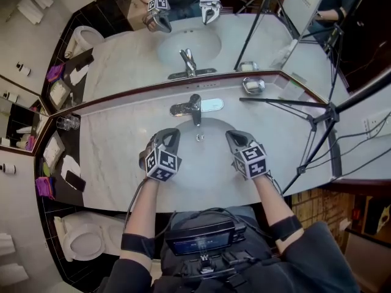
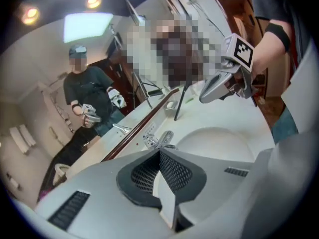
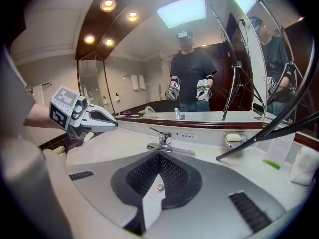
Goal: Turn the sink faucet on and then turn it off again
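Observation:
The chrome faucet [image 1: 193, 107] stands at the back of the white sink basin [image 1: 211, 163], its lever lying toward the left. I see no stream of water under its spout. My left gripper [image 1: 170, 134] hovers over the basin's left side, short of the faucet, shut and empty. My right gripper [image 1: 234, 139] hangs over the basin's right side, also shut with nothing in it. In the left gripper view the faucet [image 2: 160, 139] lies just beyond the closed tips [image 2: 160, 151]. From the right gripper view, the faucet [image 3: 162, 139] stands ahead of the closed tips [image 3: 159, 156].
A mirror [image 1: 183, 17] runs along the back of the marble counter [image 1: 116, 145]. A soap dish [image 1: 253, 85] sits right of the faucet. A black tripod [image 1: 317, 118] stands on the counter's right. A glass [image 1: 67, 122] and small items lie at the left, and a toilet [image 1: 82, 243] is below.

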{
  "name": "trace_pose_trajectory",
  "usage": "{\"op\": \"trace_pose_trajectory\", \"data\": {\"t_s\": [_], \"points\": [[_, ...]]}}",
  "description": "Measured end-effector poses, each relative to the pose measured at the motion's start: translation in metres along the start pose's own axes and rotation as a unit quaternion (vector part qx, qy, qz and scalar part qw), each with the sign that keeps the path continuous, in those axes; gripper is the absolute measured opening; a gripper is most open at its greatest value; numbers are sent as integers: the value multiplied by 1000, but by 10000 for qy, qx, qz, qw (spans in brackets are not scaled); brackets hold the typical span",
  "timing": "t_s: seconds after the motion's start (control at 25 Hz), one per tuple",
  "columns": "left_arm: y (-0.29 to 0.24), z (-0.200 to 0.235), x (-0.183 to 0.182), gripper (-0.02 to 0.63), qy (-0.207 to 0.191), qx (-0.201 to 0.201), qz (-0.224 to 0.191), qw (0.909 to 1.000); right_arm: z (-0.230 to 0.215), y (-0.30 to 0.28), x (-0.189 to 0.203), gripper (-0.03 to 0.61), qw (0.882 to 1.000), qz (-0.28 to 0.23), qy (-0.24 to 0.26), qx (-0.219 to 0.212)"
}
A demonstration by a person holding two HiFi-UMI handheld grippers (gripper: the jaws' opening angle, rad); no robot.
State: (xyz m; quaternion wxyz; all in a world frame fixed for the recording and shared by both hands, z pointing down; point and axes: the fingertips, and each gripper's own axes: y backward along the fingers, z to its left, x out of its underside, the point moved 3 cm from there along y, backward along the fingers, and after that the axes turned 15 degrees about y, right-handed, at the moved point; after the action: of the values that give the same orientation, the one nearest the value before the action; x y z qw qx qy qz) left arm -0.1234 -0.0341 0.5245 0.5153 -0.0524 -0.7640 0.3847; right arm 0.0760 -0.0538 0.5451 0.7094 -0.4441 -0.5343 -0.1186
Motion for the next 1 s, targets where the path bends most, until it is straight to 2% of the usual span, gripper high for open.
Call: {"op": "trace_pose_trajectory", "data": {"t_s": [0.08, 0.16, 0.28, 0.36, 0.44, 0.72, 1.0], "points": [[9, 1, 3, 2, 743, 22, -226, 9970, 0, -1, -5, 18, 10000, -15, 91, -27], [19, 6, 3, 2, 1482, 47, -472, 9878, 1, -3, -9, 18, 9998, -24, 189, -49], [32, 19, 9, 3, 2443, 42, -833, 9661, 3, -6, -11, 18, 9994, 10, 332, -46], [37, 27, 20, 3, 2884, -58, -995, 9523, 2, -7, -12, 18, 9992, 17, 393, -15], [41, 30, 29, 2, 3047, -146, -1029, 9468, 2, -8, -12, 18, 9991, 30, 425, -11], [44, 33, 38, 2, 3110, -250, -1051, 9443, 9, -12, -14, 18, 9983, 114, 574, -21], [41, 32, 38, 2, 2945, -266, -988, 9502, 10, -23, -29, 25, 9930, 164, 1165, 56]]}}
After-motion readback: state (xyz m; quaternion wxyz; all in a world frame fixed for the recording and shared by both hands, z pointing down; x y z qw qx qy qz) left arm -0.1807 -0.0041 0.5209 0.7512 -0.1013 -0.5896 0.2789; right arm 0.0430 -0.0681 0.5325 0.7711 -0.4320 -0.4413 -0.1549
